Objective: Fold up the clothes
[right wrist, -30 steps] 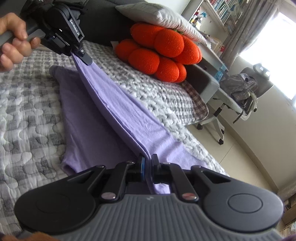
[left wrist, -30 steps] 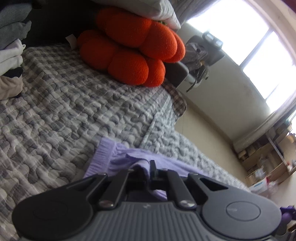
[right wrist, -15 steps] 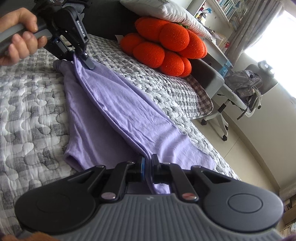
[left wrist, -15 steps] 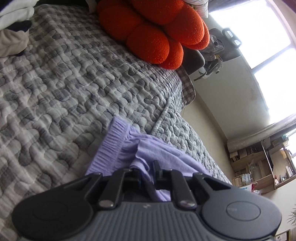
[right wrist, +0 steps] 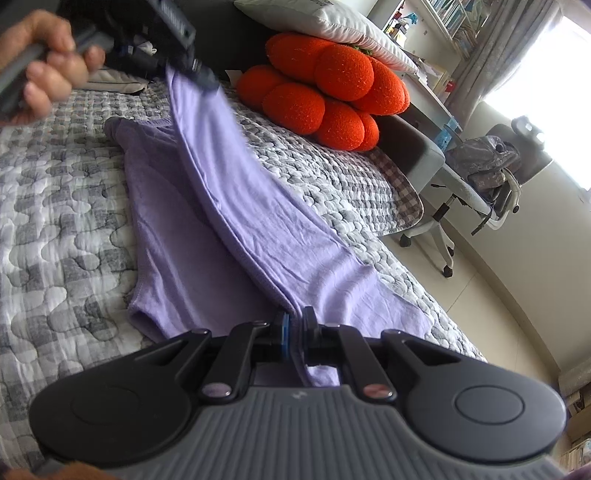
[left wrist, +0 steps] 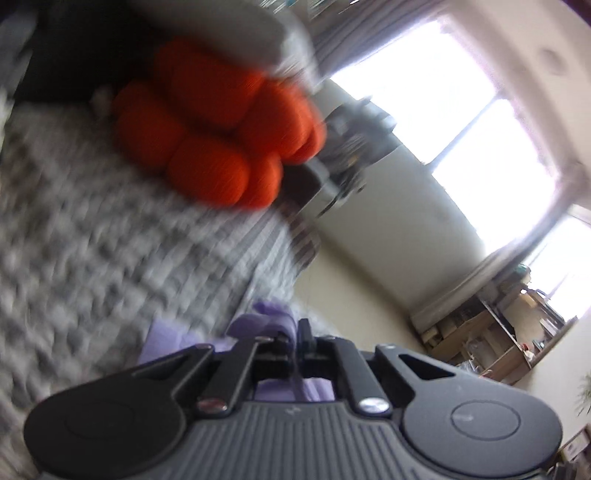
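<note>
We see the bed (right wrist: pixel 66 206) under both tools, covered in a grey and white quilt (left wrist: pixel 96 251). The purple garment (right wrist: pixel 236 206) lies on it, stretched in a raised fold from our right tool (right wrist: pixel 295 325) up to our left tool (right wrist: pixel 192 70). Beneath that fold, more of the garment lies flat on the quilt, to the left of the right tool. Beyond the left tool sits an orange cushion (right wrist: pixel 325 99) with a white pillow (right wrist: pixel 325 26) on top of it. To the right of the right tool, off the bed, stands an office chair (right wrist: pixel 476 177) with grey cloth draped over it.

Our right tool is clenched on the near edge of the garment, cloth pinched between its pads. Our left tool, gripped by a hand (right wrist: pixel 48 66), is clenched on the far end of the fold and holds it above the quilt; in its own blurred view, bunched purple cloth (left wrist: pixel 273 325) sits at its closed tips (left wrist: pixel 297 334).
</note>
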`<state>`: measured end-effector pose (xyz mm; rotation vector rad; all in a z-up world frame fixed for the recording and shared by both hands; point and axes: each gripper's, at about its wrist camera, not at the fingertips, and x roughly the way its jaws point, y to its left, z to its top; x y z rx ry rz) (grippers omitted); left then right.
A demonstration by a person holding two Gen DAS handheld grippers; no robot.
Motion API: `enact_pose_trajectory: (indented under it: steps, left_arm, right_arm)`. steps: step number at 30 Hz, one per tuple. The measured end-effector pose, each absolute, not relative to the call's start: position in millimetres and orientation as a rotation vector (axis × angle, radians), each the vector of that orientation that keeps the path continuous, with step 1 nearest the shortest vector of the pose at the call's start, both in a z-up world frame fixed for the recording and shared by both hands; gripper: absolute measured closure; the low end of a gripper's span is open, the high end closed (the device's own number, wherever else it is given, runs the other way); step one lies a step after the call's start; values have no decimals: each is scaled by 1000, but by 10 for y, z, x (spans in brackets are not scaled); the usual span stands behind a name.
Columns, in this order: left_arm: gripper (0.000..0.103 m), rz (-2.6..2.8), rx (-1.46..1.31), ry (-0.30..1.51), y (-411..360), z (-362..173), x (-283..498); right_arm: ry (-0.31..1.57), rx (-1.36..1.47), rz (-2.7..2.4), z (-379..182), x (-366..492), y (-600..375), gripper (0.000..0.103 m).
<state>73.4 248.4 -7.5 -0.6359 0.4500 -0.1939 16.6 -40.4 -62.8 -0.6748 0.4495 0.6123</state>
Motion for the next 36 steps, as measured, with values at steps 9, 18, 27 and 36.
enact_pose_trajectory:
  steps: [9, 18, 27, 36]
  left_arm:
    - [100, -17, -644, 690, 2579, -396, 949]
    - [94, 20, -684, 661, 2653, -350, 891]
    - [68, 34, -714, 637, 2711, -281, 836]
    - [64, 89, -698, 600, 2805, -197, 730]
  right_arm:
    - [456, -677, 617, -625, 173, -413, 97]
    - [463, -679, 618, -635, 174, -410, 97]
    - [469, -681, 611, -648, 174, -402, 97]
    - [477, -675, 621, -642, 172, -392, 97]
